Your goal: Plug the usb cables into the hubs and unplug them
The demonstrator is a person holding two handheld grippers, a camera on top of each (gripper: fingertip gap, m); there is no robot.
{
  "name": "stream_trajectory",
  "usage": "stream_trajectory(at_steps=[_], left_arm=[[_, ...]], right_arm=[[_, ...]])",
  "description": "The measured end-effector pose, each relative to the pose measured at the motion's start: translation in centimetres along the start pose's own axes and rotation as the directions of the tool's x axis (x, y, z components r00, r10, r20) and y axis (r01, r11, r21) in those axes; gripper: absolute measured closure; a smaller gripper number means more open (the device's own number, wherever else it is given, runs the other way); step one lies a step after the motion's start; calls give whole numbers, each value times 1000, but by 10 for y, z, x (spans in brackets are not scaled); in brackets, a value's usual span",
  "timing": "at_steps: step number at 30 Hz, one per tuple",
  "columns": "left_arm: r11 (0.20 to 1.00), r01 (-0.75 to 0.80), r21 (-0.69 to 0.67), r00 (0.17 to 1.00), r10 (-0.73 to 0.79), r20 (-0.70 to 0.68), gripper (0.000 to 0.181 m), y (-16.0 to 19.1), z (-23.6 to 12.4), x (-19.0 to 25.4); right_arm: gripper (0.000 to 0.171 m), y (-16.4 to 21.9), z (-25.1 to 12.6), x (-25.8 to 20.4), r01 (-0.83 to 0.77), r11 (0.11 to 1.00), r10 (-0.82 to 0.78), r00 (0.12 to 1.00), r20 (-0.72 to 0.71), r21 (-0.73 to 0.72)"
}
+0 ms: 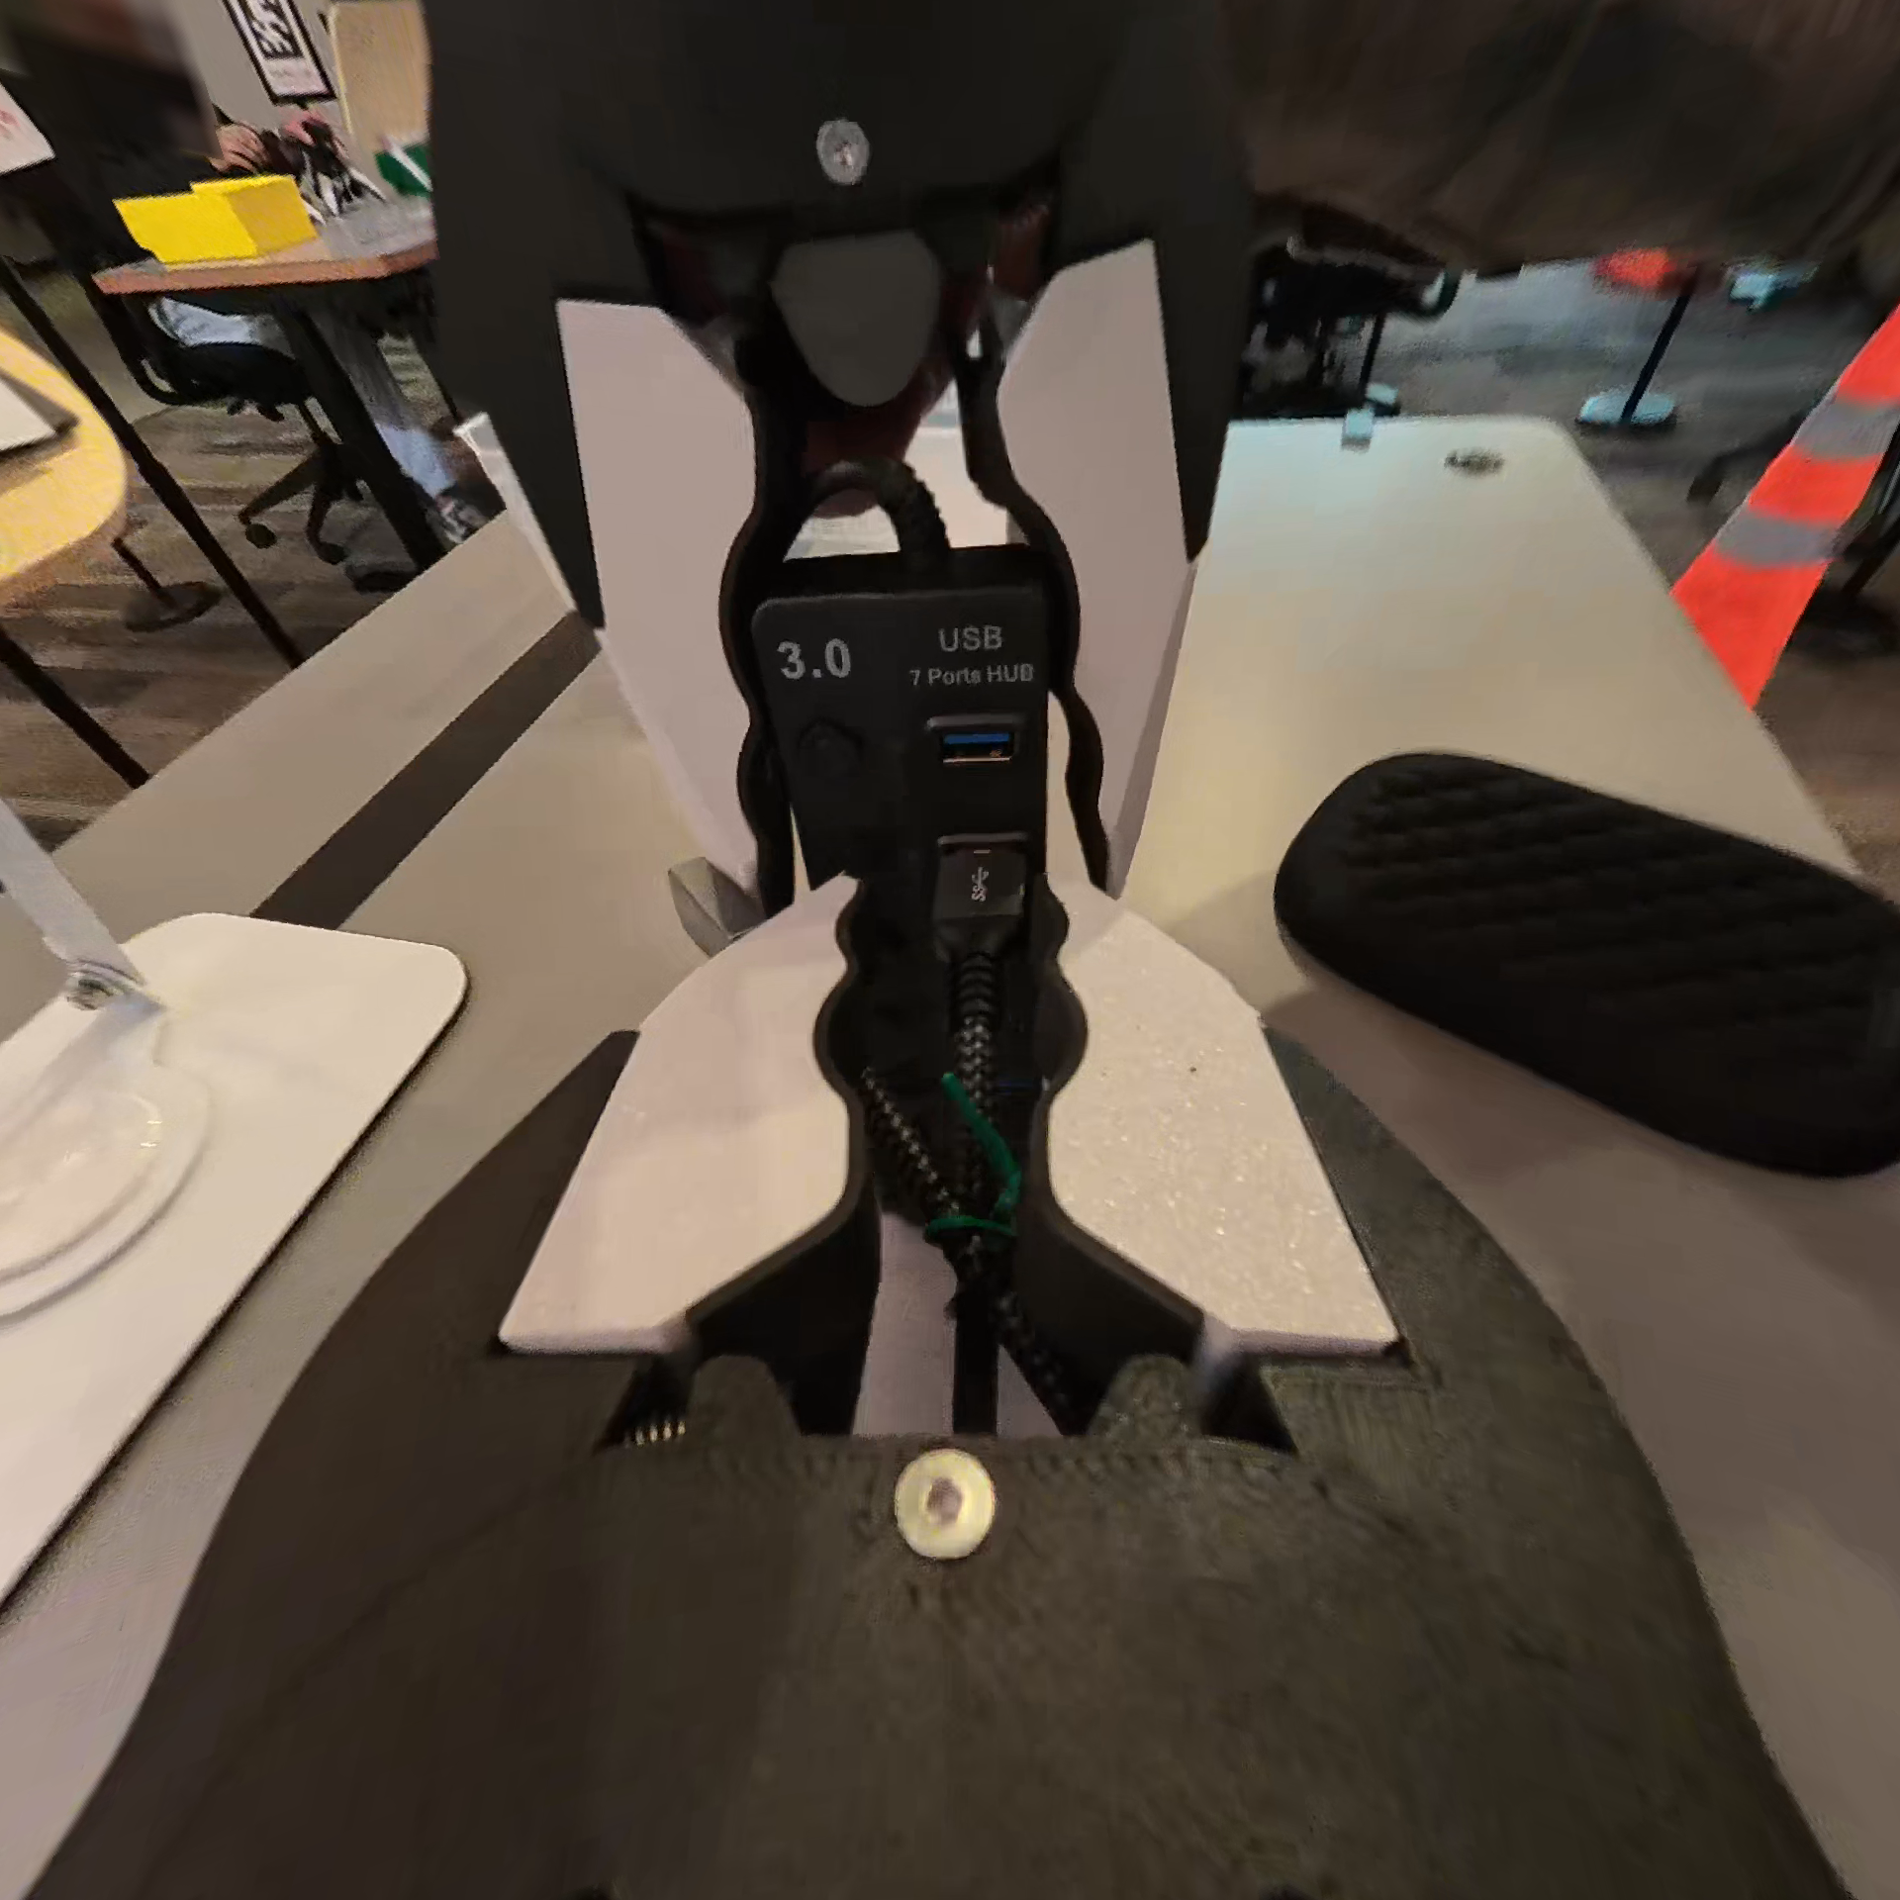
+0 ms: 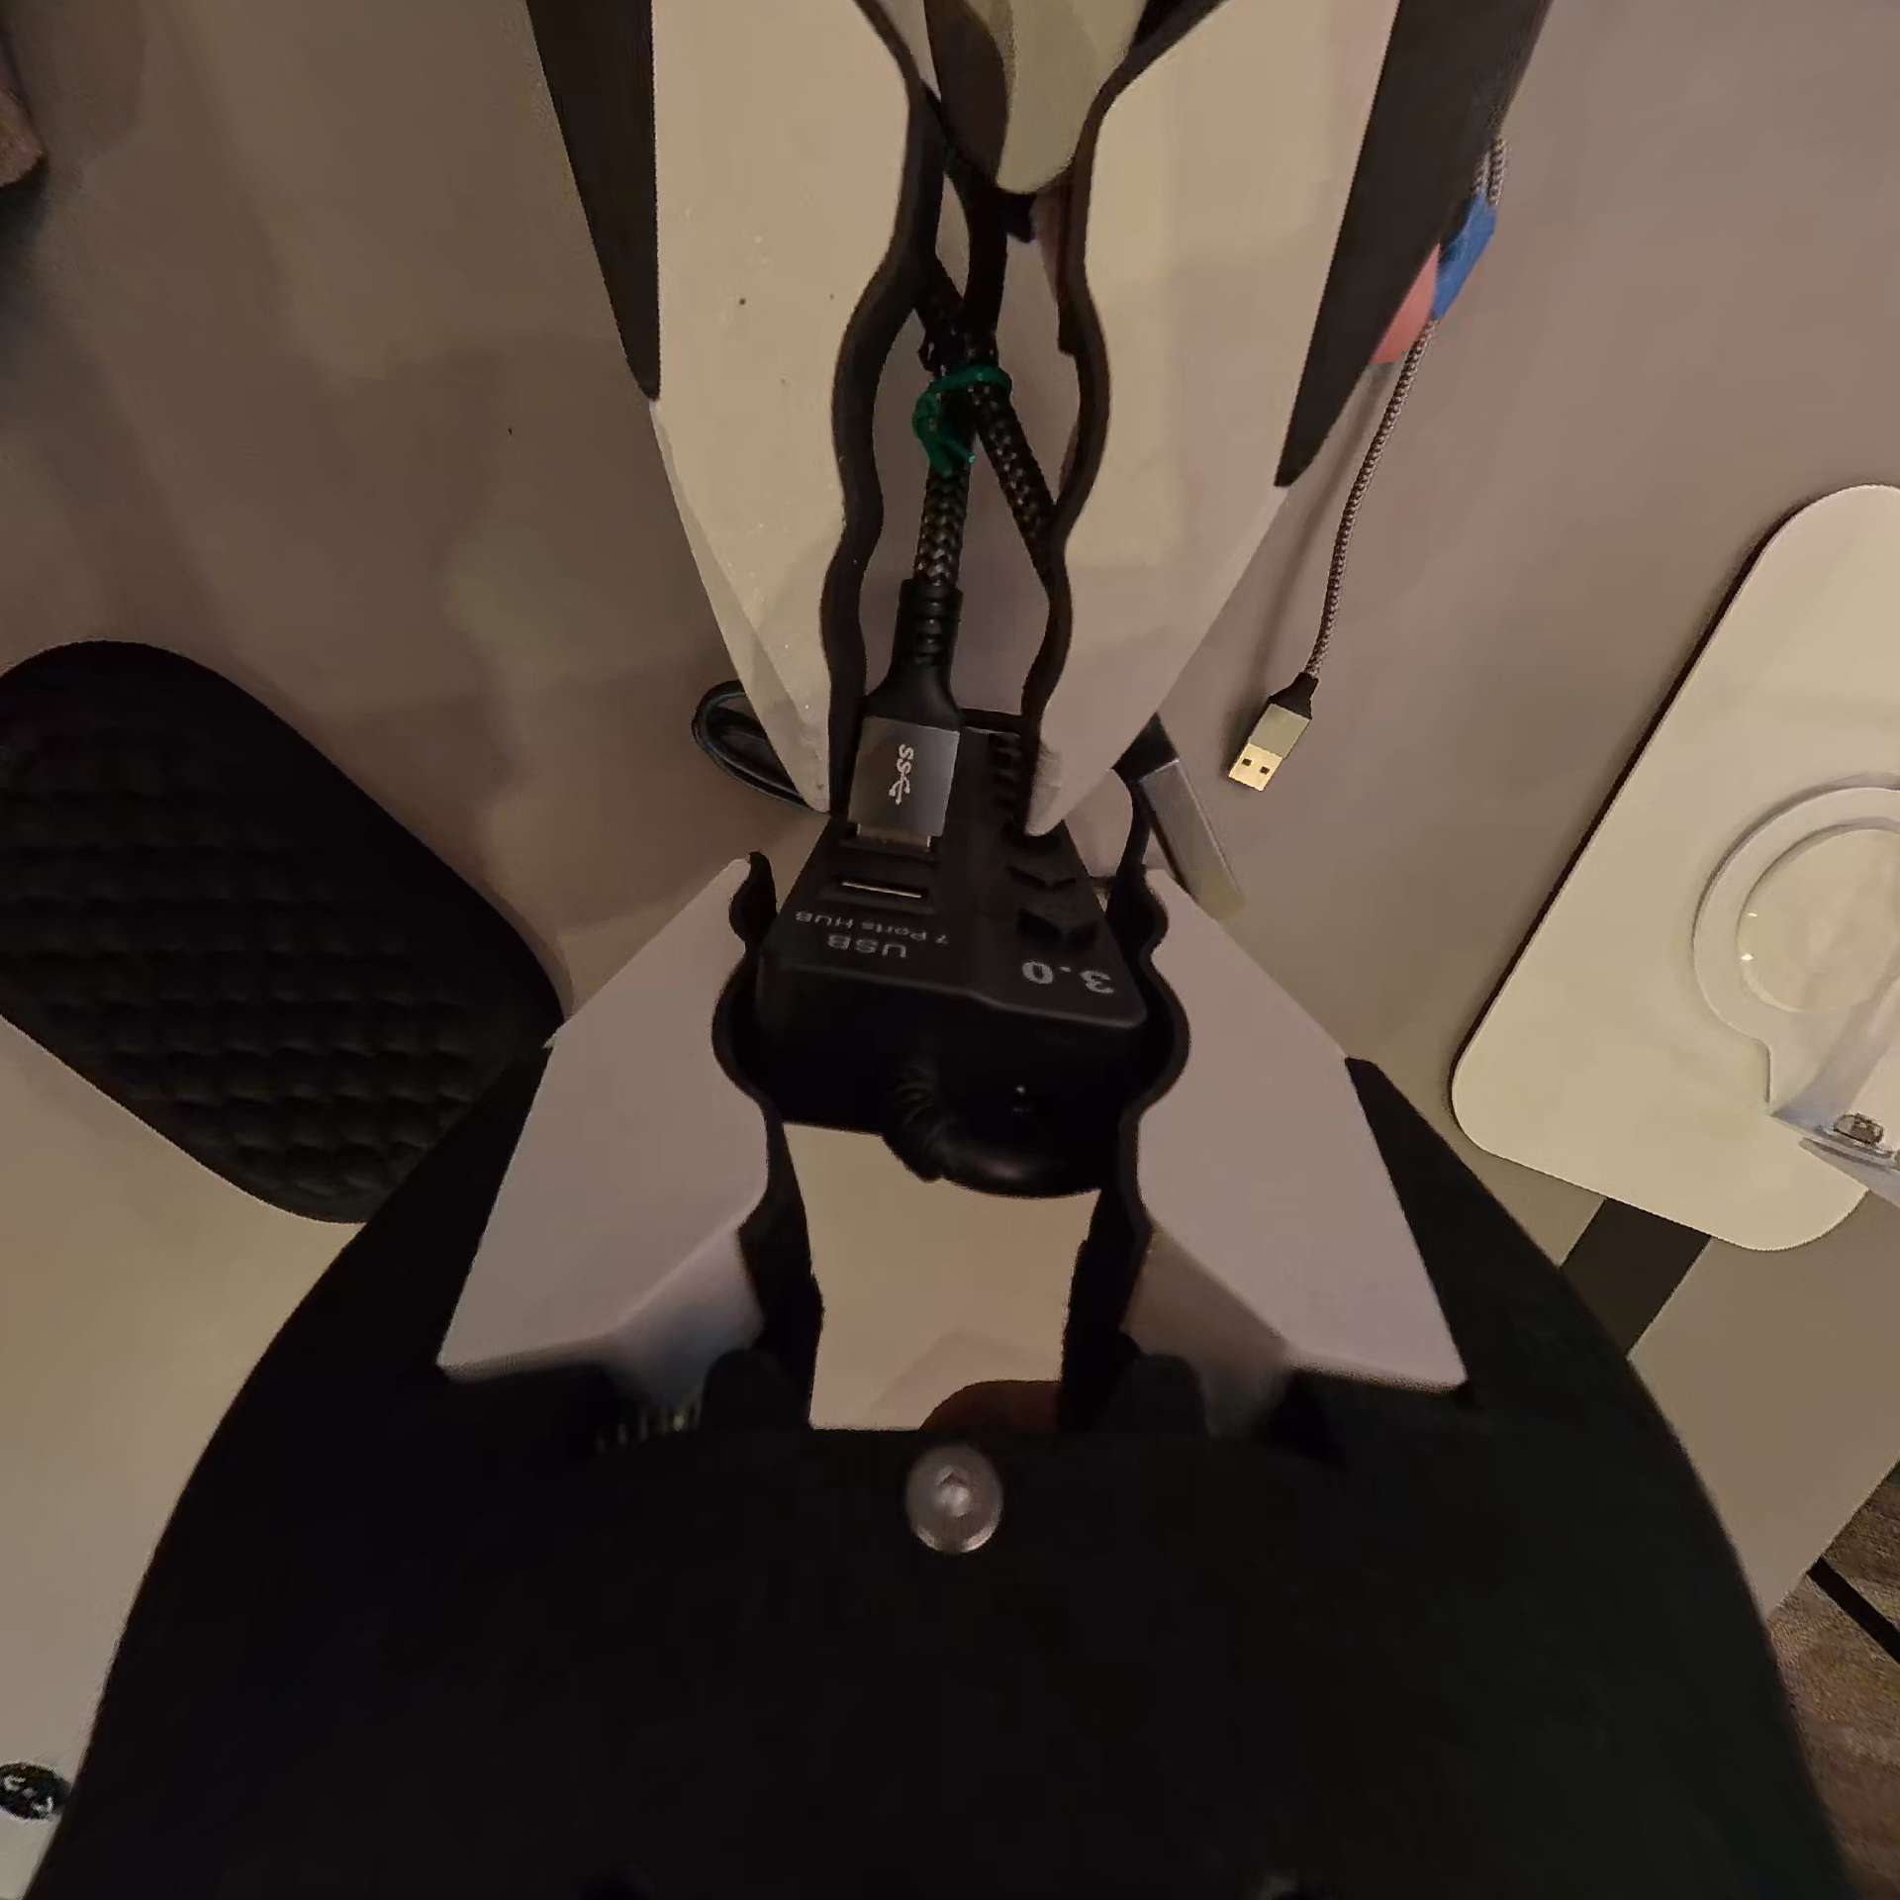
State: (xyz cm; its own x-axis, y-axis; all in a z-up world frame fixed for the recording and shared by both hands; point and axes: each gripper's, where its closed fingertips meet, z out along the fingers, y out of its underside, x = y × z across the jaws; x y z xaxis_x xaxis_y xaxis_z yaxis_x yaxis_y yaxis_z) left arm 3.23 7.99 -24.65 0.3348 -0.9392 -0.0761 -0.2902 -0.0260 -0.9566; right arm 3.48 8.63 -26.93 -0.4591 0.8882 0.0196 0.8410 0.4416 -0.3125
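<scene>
The black plastic USB hub (image 2: 951, 977), a slim rectangular block with a matte top and a row of ports, sits clamped between the wavy rubber-edged fingers of the right tongs (image 2: 951, 987), which are closed against its two long sides. A braided black USB cable (image 1: 972, 1018) ends in a metal-sleeved plug (image 2: 903, 776) seated in the hub's second port; the left tongs (image 1: 951, 966) are drawn in narrowly around that plug and cable, though whether the pads actually press the plug I cannot tell. A green twist tie (image 2: 951, 411) binds the cable's loops between the left tongs' fingers. Both tongs have white, grainy flat panels on black printed bodies. Beside the right tongs lies a quilted black oval wrist rest (image 2: 236, 925) on the pale desk (image 2: 360, 463); on the other side, a loose grey braided cable with a gold plug (image 2: 1270, 745) and a white rounded base plate (image 2: 1645, 823).
</scene>
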Motion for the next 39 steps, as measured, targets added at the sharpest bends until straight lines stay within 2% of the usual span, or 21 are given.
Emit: stream_trajectory(at_steps=[6, 9, 13, 22, 30, 39], left_arm=[[972, 142, 186, 990, -139, -28, 153, -4, -1, 0], [973, 151, 175, 989, -150, -16, 150, 2, 1, 0], [985, 56, 162, 996, -65, 55, 153, 2, 0, 0], [953, 131, 272, 990, -140, 13, 157, -2, 2, 3], [959, 89, 268, 992, -110, 62, 165, -5, 6, 6], [952, 33, 306, 991, -70, 110, 163, -12, 3, 4]], right_arm=[[105, -1, 0, 0, -5, 1000, 5, 1000, -3, 13], [105, -2, 0, 0, -5, 1000, 5, 1000, -4, 15], [105, -2, 0, 0, 3, 1000, -3, 1000, 0, 9], [105, 0, 0, 0, 0, 1000, 0, 1000, -5, 21], [105, 5, -1, -1, -7, 1000, 7, 1000, -5, 22], [105, 6, -2, -1, -6, 1000, 6, 1000, -1, 22]])
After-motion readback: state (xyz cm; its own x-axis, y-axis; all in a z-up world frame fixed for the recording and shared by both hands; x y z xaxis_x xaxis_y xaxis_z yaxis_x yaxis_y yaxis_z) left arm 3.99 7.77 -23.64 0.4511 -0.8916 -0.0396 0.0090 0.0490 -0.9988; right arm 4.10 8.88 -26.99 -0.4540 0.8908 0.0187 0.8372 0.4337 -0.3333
